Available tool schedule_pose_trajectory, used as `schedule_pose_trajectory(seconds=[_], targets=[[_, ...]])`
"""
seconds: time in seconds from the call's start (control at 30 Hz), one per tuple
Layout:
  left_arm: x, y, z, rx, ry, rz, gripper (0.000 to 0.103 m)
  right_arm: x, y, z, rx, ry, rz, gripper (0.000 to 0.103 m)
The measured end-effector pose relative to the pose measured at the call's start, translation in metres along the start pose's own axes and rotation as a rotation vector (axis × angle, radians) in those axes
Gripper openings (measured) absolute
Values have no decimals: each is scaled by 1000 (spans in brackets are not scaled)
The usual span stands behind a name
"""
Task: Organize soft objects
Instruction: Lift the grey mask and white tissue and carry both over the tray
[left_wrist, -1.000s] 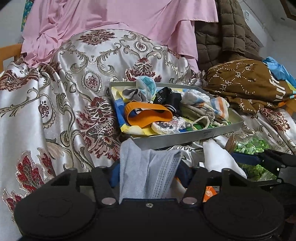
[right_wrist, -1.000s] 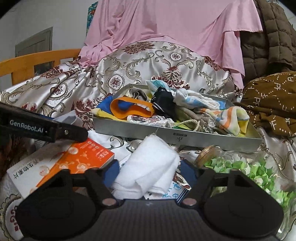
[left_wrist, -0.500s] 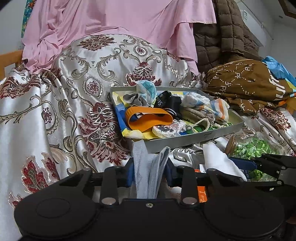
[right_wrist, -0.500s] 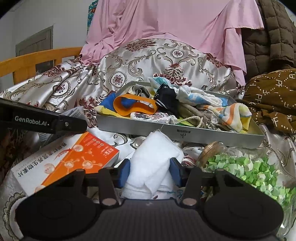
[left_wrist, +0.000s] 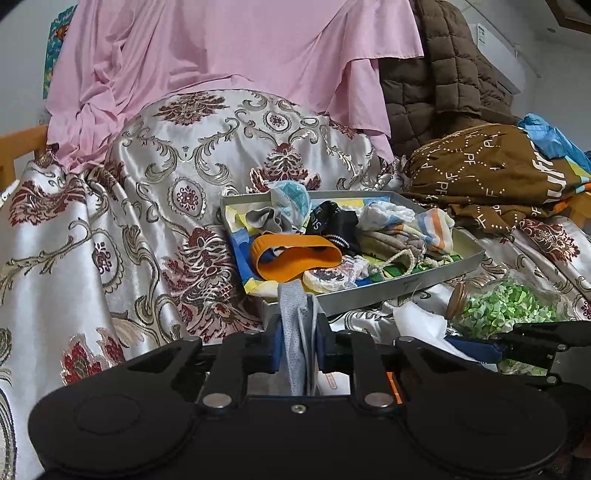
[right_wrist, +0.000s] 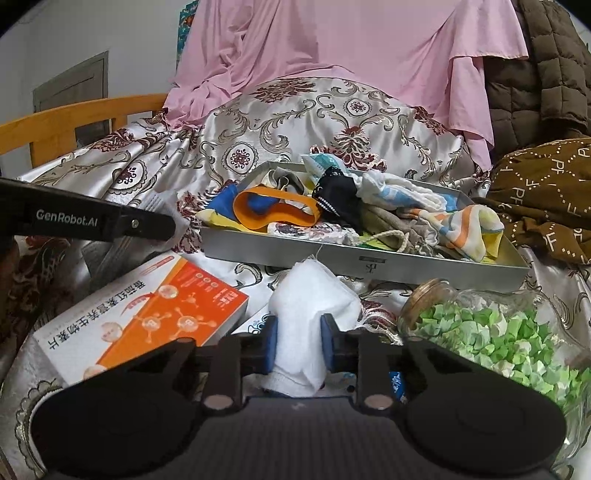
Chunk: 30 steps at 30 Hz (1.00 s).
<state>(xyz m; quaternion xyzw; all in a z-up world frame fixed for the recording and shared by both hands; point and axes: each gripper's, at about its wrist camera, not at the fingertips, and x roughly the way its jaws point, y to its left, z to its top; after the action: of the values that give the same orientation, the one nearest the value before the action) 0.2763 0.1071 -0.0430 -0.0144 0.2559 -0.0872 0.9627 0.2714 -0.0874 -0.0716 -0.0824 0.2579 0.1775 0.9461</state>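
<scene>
Mask (left_wrist: 297, 325) and white cloth (right_wrist: 314, 306) lie just in front of the tray (right_wrist: 369, 260), each between blue pads. The left hand-held gripper (left_wrist: 298, 345) is closing, its pads already pinching the mask; the right hand-held gripper (right_wrist: 300, 341) is closing on the cloth. Best, I judge, to let both pinches finish, then lift clear of the tray's near wall before dropping each among the soft things inside, steering clear of the jar (right_wrist: 498, 321) beside the tray. Readable writing: "GenRobot.AI" on the left gripper's finger; Chinese characters on the orange box (right_wrist: 147, 310), too distorted to read; scattered "PF" on the brown fabric (right_wrist: 546, 195).
</scene>
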Motion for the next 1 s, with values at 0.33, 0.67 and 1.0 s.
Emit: schedule_pose_trajectory(seconds=[0.33,0.67,1.0], targets=[[-7,-10,2,16,-1,-37,18,-5,-1,-1,35,8,8,15],[-16,-23,3,32,-2,-67,18,-21,-2,3,53,-7,13,13],[-37,-42,3,44,-7,-94,17,-55,-5,6,92,-22,18,12]])
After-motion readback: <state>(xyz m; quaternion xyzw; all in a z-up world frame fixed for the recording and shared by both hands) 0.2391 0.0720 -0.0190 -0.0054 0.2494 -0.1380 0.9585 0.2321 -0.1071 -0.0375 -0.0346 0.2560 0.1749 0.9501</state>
